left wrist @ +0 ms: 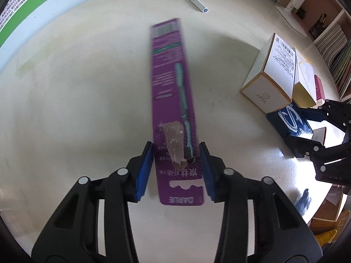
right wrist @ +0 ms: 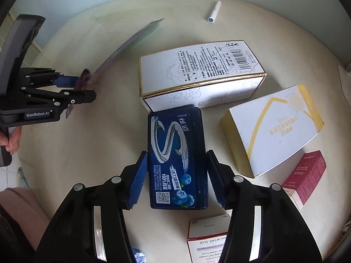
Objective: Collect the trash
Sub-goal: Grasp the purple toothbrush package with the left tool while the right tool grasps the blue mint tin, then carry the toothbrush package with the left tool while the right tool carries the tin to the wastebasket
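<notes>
1. In the left wrist view, the left gripper (left wrist: 176,171) is being pointed steeply down at the cream tabletop (left wrist: 76,109), and a long purple toothbrush card (left wrist: 173,100) is being bracketed by its blue fingers (left wrist: 143,173) at the card's near end. A sliver of gap is showing on each side, so whether the pads are actually pressing on the card cannot be told.
2. From that near end, the card is running away toward 12 o'clock, blurred along its length; in the right wrist view its far part is appearing raised off the tabletop.
3. In the right wrist view, the right gripper (right wrist: 175,177) is being held over a dark blue gum box (right wrist: 175,157), with its fingers (right wrist: 137,179) standing at the box's two long sides; the left pad is lying against the box edge, the right pad close beside it, and a firm clamp cannot be confirmed.
4. At 6 o'clock below the blue box, a red-and-white carton (right wrist: 206,239) is being partly hidden by the right finger.
5. Touching the blue box's far end at 12 o'clock, a white box with gold edging (right wrist: 201,74) is lying on its side.
6. At 3 o'clock, a white-and-yellow box (right wrist: 272,129) is lying, with a crimson carton (right wrist: 307,175) near it at 4 o'clock.
7. Farthest off, at 1 o'clock, a white marker (right wrist: 214,12) is lying alone.
8. At 9 o'clock, a hand (right wrist: 11,140) is being seen at the left gripper's handle.
</notes>
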`<state>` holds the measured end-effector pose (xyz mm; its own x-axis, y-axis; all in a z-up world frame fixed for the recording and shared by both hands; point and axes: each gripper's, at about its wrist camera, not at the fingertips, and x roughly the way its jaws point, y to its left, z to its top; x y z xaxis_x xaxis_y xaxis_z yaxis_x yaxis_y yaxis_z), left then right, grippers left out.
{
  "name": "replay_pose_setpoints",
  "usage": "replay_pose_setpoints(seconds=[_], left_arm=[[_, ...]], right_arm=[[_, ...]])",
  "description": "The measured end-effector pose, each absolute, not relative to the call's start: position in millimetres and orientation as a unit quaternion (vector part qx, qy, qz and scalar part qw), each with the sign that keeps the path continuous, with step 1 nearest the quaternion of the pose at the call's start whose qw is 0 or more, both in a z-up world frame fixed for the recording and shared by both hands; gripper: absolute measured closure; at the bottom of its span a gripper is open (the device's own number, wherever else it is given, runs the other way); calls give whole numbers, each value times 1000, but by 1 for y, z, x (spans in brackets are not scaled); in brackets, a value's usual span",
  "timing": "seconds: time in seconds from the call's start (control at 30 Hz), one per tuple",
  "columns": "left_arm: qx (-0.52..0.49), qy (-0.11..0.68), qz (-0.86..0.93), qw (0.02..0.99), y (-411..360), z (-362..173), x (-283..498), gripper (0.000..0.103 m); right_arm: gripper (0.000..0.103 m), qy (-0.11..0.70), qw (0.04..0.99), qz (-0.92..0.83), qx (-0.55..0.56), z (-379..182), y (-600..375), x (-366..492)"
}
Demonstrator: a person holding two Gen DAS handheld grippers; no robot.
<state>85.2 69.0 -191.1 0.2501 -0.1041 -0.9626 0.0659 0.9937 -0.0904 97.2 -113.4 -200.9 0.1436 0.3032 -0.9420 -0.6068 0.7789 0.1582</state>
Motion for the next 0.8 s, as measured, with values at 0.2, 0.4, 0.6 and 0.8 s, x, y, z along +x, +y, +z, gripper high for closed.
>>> replay_pose_setpoints(seconds=[0.2,0.4,0.6,0.8], left_arm=[[-15,594,-53,802,68,-180,74,66],[-23,573,-52,818,79,-159,52,66],[-19,559,-56,827,80,-141,43,66],[-16,546,-71,835,80,-124,30,66]], right_arm=[[49,568,757,312,-80,-182,-121,97],[49,559,769,309,-33,-164,-141,98],[49,545,782,301,-17,-145,-158,84],[49,529,798,289,-8,-131,-172,70]])
